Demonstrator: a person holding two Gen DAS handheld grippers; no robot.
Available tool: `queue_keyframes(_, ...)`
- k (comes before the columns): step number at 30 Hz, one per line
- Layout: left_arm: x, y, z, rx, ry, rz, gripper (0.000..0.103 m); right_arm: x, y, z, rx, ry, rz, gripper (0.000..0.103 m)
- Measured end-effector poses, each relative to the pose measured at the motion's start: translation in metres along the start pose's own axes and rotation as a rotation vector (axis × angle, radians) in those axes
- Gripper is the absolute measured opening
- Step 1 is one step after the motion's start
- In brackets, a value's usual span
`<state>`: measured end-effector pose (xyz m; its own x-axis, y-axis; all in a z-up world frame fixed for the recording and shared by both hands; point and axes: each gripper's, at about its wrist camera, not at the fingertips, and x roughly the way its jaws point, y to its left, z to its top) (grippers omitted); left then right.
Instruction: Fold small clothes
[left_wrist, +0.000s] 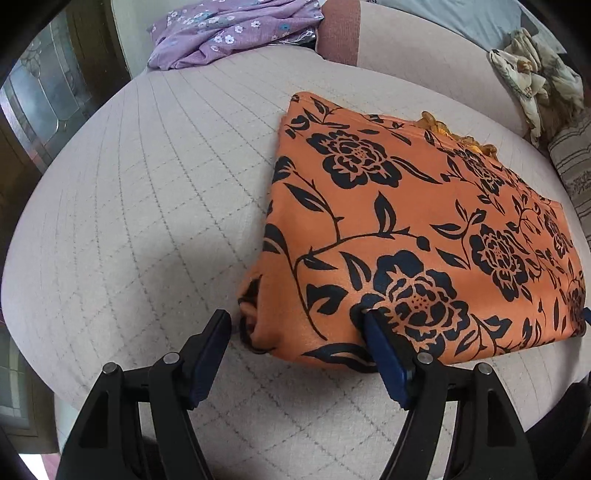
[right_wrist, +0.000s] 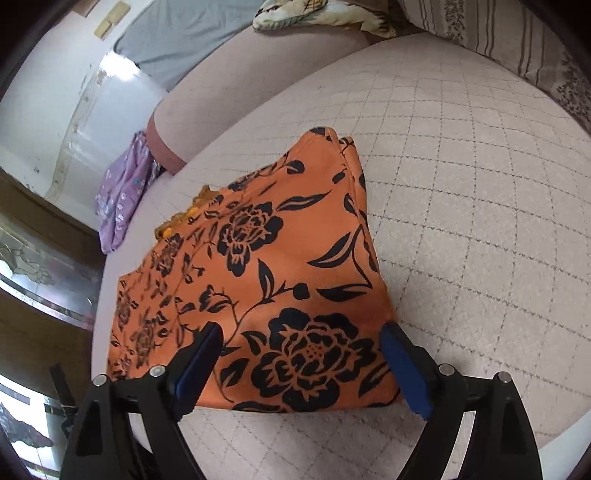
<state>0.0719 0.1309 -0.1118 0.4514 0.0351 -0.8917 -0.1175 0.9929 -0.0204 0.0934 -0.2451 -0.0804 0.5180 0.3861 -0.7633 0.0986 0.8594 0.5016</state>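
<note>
Left claw released, straddling the near-left corner of the folded cloth on the sofa. Right claw released over the near-right edge. Cloth's long axis runs away from both claws; neither grips.

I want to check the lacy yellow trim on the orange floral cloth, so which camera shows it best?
The left wrist view: the yellow trim runs along the far edge of the orange floral cloth, unobstructed and fairly sharp. The right wrist view shows only short bits of it peeking out at the cloth's left edge.
</note>
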Motion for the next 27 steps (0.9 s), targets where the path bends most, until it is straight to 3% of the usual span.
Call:
queue_keyframes(7, -0.024, 0.000, 0.004, 0.003, -0.072, -0.009, 0.076, -0.036, -0.011, -0.022, 0.112, -0.067, 0.088, 0.089)
queue_keyframes(13, -0.028, -0.018, 0.002, 0.033, -0.080, -0.036, 0.076, -0.020, -0.029, -0.056, 0.259, 0.050, 0.112, 0.089)
queue_keyframes(27, -0.046, -0.047, -0.004, 0.101, -0.130, -0.040, 0.076, -0.008, -0.036, -0.043, 0.327, 0.002, 0.117, 0.089)
